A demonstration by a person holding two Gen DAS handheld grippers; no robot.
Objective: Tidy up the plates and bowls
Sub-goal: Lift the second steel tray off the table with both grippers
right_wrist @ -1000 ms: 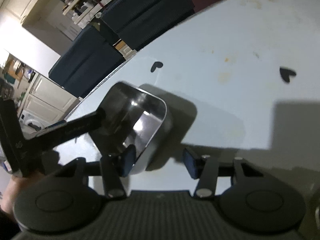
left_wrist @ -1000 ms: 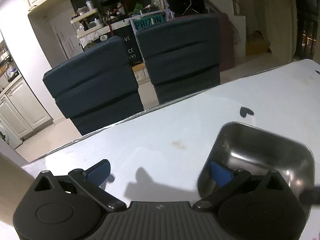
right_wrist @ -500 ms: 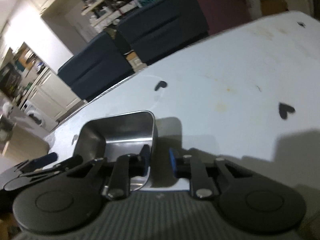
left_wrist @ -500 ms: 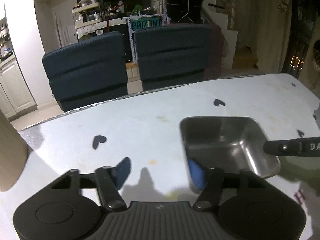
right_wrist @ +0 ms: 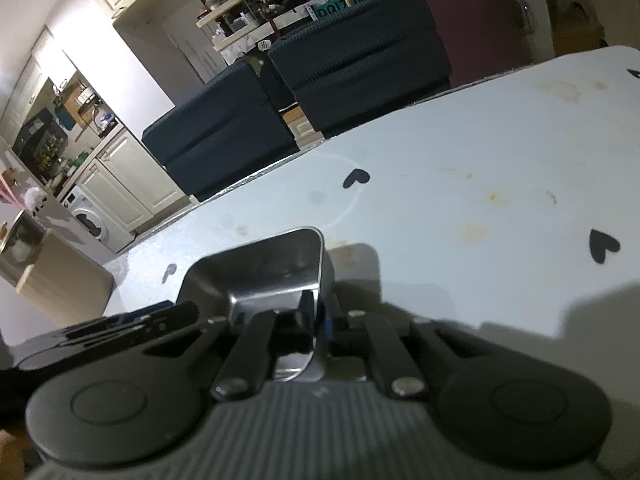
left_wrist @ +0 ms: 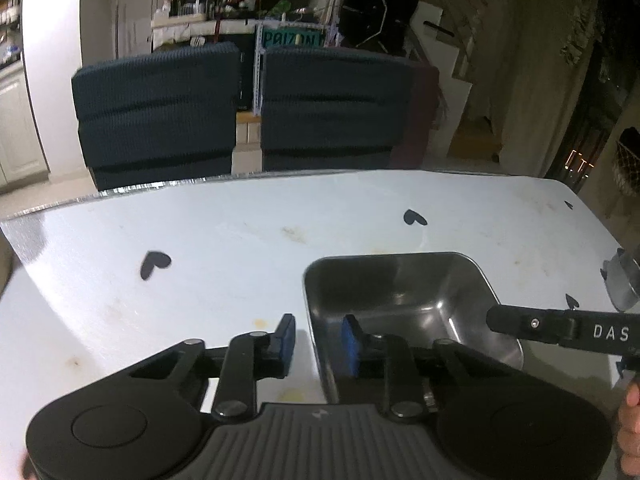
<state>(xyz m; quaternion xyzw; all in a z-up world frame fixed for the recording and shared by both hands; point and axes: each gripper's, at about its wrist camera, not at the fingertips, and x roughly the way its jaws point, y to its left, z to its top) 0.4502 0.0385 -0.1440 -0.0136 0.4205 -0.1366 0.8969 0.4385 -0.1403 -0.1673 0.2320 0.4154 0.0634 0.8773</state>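
A rectangular steel bowl (left_wrist: 400,300) stands on the white table (left_wrist: 200,240). My left gripper (left_wrist: 318,342) straddles the bowl's left wall, one blue pad outside and one inside. Its jaws are closing, and a thin gap still shows at the outer pad. In the right wrist view the same bowl (right_wrist: 256,272) lies right in front of me, and my right gripper (right_wrist: 320,320) is shut on its right wall. A black finger of the right gripper (left_wrist: 560,328) reaches over the bowl's right side. The left gripper (right_wrist: 120,324) shows as a dark shape at the bowl's left.
Black heart marks (left_wrist: 154,262) dot the stained table top. Two dark blue chairs (left_wrist: 160,112) stand behind the far edge. Another steel item (left_wrist: 620,284) pokes in at the right edge. A hand (left_wrist: 630,420) shows at the lower right.
The left jaws have narrowed from wide open around the bowl's left wall. The right jaws have shut on the bowl's right wall. Both views have rolled more level.
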